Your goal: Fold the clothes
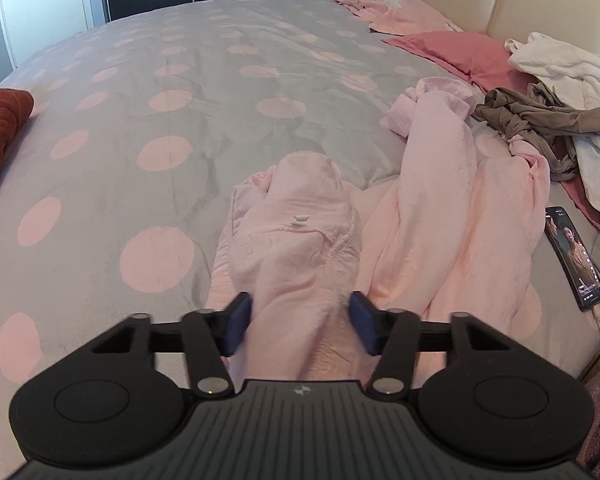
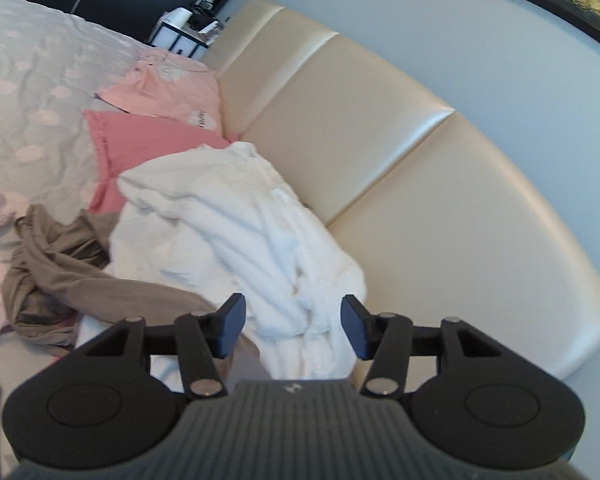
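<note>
The bed [image 1: 180, 92] under my grippers wears a grey cover with pink dots; its near edge is hidden behind my left gripper's body, and its far corners run out of the left wrist view. The pink garment [image 1: 440, 216] lies crumpled toward the bed's right edge, its long axis running from the near edge toward the headboard [image 2: 380, 152], one sleeve pointing that way. A bunched fold of it rises between the pads of my left gripper [image 1: 300, 320]; the jaws are narrowed around it, though the fabric there is blurred and I cannot tell whether they bite. Nearer the headboard, a white garment [image 2: 228, 216] overlaps a brown one [image 2: 60, 268]. My right gripper [image 2: 292, 322] hangs above the white heap, jaws apart, nothing clamped. A phone [image 1: 574, 256] lies at the bed's right edge, its screen lit, too small to read.
</note>
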`<state>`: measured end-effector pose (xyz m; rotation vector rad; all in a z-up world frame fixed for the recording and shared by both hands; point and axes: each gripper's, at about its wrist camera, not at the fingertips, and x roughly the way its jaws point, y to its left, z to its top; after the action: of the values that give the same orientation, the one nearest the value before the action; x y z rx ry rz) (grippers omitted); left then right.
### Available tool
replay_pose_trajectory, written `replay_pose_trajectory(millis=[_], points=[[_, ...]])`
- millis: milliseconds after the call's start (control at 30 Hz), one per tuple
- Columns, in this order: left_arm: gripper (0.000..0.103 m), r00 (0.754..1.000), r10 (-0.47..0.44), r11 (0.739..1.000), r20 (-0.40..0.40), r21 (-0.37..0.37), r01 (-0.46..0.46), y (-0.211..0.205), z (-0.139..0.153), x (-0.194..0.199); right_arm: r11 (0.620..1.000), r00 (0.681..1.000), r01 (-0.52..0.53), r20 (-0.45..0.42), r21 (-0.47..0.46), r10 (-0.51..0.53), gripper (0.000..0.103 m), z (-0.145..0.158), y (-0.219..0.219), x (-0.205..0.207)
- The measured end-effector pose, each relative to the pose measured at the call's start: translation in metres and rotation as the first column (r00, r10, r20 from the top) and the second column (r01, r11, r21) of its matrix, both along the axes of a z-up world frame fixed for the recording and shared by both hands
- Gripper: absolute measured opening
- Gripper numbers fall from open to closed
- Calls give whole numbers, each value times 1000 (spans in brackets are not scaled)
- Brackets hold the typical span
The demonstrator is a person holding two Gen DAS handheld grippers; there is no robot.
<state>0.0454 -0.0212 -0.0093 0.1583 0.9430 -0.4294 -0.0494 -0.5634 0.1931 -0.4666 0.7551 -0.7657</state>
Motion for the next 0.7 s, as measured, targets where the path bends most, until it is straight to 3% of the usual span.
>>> replay_pose_trajectory(millis=[100,267,500,567,700], points=[[10,1000,12,1000,5,3,-12,6,3,4,991,994,-111,17,78,110,60,-21,29,6],[2,998,53,998,46,35,-55,14,14,10,927,951,-301,-7,225,310,60,-71,91,35],[1,981,179,979,71,87,-185,49,21,21,739,822,-493,-31,459,568,60,-149,186,59],[5,980,194,976,46,96,-197,58,18,22,675,770,-536,-36,507,637,60,-166,211,59],[35,977,214,972,27,98,-215,67,21,18,554,658,-618,-19,558,753,60,-185,249,51]])
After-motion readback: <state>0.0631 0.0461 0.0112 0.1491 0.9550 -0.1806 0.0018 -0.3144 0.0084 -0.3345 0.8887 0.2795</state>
